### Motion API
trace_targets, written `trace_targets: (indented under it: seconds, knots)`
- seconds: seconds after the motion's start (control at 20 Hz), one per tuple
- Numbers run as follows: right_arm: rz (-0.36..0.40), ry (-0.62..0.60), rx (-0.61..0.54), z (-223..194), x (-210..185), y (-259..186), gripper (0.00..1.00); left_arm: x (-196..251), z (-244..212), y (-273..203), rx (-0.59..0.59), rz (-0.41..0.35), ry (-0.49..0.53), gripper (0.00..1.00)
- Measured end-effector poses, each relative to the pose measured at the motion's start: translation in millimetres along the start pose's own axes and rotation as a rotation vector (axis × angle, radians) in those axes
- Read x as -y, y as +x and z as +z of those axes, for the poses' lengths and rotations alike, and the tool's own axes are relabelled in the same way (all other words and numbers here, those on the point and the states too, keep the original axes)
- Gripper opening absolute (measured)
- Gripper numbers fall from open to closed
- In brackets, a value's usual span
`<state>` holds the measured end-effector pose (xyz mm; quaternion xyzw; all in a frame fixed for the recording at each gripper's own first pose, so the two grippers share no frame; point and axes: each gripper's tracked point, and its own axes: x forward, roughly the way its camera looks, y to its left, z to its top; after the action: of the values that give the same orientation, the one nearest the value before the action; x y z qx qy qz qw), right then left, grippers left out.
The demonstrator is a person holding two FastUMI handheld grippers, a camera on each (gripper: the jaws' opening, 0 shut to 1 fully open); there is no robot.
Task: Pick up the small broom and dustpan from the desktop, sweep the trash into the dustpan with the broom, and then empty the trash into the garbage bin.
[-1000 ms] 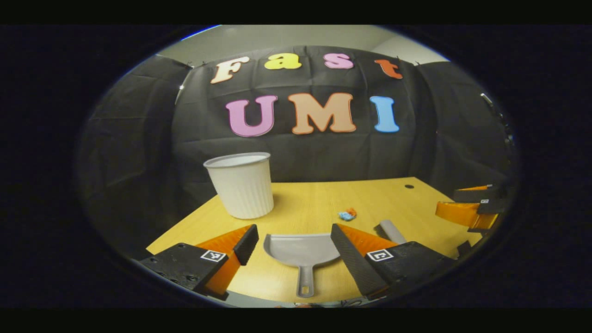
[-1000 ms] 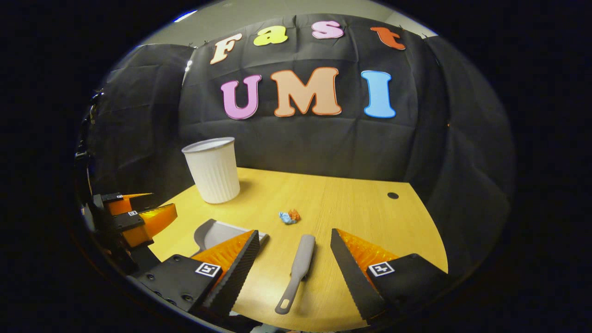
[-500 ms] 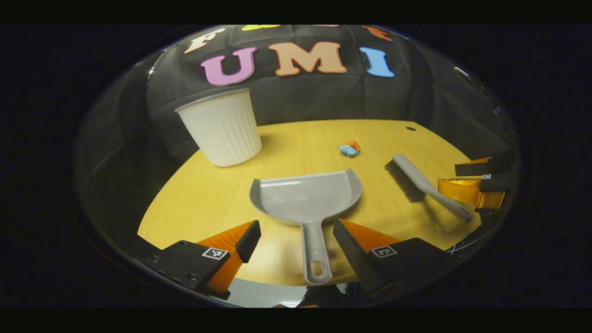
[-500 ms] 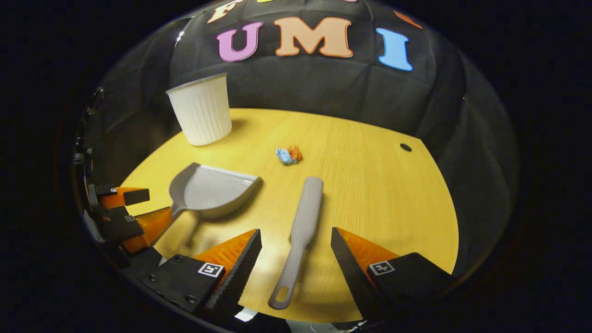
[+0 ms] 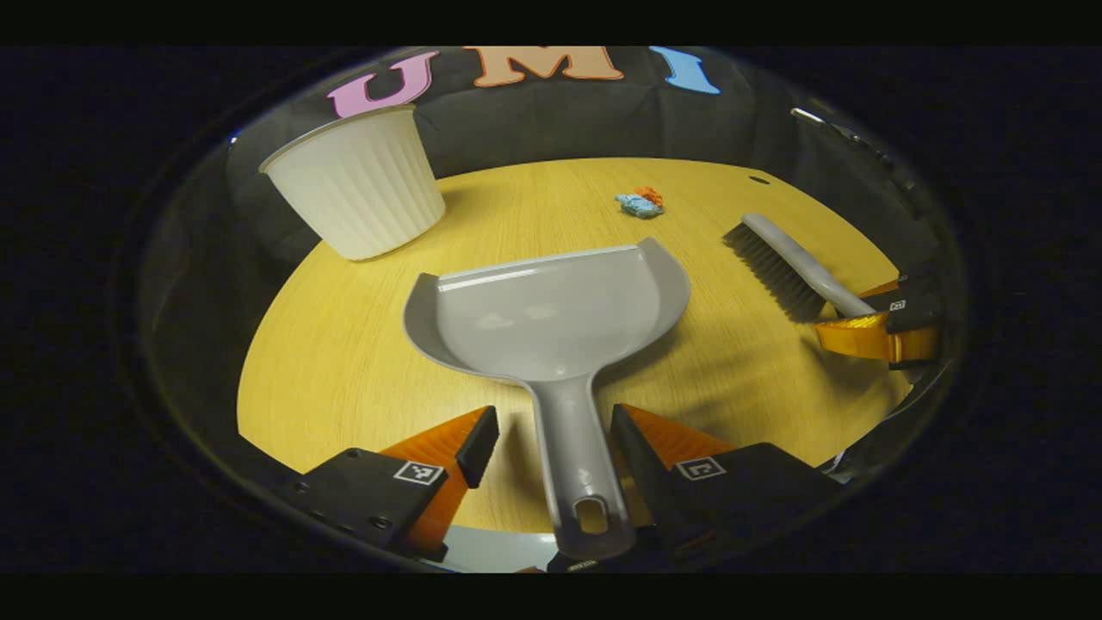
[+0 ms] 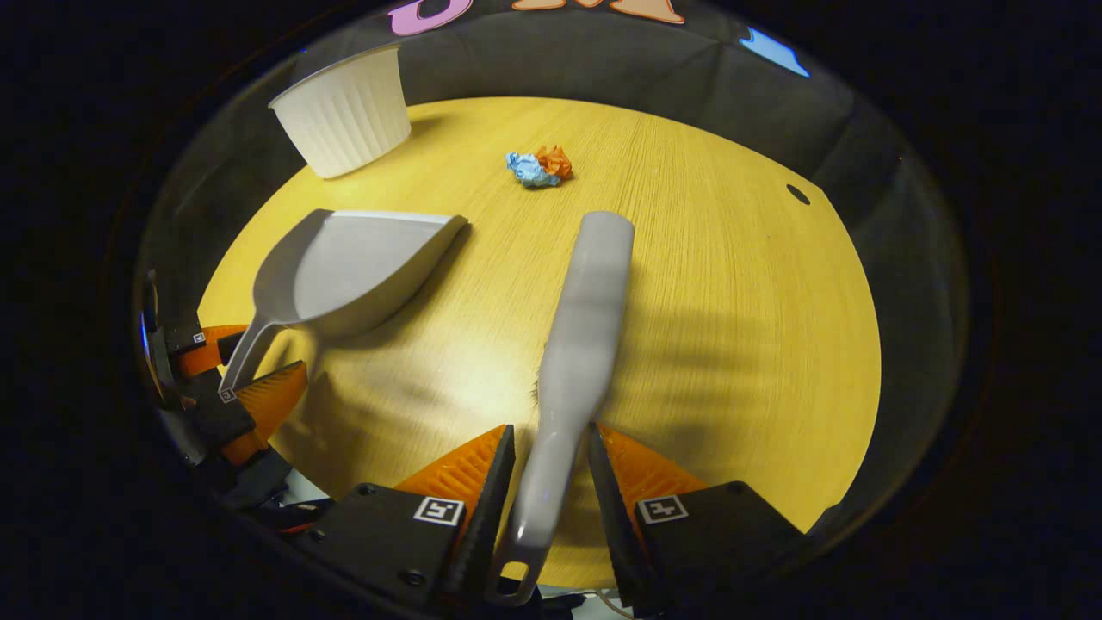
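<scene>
Handles first: the left gripper [image 5: 546, 439] has its fingers spread either side of the dustpan [image 5: 551, 314] handle, the right-hand finger touching or nearly so, the other with a clear gap, so nothing is clamped. The right gripper [image 6: 547, 452] has narrowed onto the handle of the broom [image 6: 578, 327]; its fingers sit tight beside the handle, but I cannot tell whether both truly press it. Taking the dustpan as the landmark, the broom lies just to its right on the desktop [image 6: 732, 284], bristles down, head pointing away from the person. If the left fingers close this lopsided, I would expect the first contact to shove the handle sideways and swing the pan round on the wood before the grip sets. On the broom, the hold is low on a long handle; should the pinch be loose, the heavier head could droop or twist on lifting. Beyond the dustpan's open lip, a little to the right, sits the trash [image 6: 539, 166], a crumpled blue and orange scrap, light enough that a hard stroke might flick it past the pan or off the far edge. Farther off to the dustpan's left stands the white ribbed garbage bin [image 5: 357, 185], upright; a careless swing could knock it over.
</scene>
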<state>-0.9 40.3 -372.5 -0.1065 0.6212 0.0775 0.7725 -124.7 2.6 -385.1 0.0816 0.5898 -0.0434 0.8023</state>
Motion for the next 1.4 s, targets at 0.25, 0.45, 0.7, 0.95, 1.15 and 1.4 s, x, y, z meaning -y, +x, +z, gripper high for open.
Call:
trace_targets:
  seconds: [0.25,0.45,0.7,0.95,1.15,1.4]
  knots:
    - [-0.044,-0.067,-0.025,4.7,9.1,7.1,0.23,2.5,2.1,9.4,-0.047,-0.034,0.016,0.35]
    - [-0.009,-0.063,0.013,11.3,9.8,4.2,0.14,1.2,15.7,12.2,-0.034,-0.080,0.091,0.28]
    - [-0.044,-0.039,0.098,62.0,45.5,-3.9,0.13,-6.1,51.7,15.8,0.013,-0.116,0.174,0.25]
    - [-0.087,-0.057,0.101,121.7,82.2,6.7,0.11,-8.1,76.1,31.3,0.020,-0.157,0.298,0.26]
    - [-0.082,-0.093,0.097,168.1,85.2,20.9,0.13,-0.5,69.5,44.9,-0.035,-0.209,0.335,0.24]
    - [-0.103,-0.254,0.005,189.3,81.2,41.0,0.13,-1.3,66.7,49.6,-0.049,-0.229,0.365,0.26]
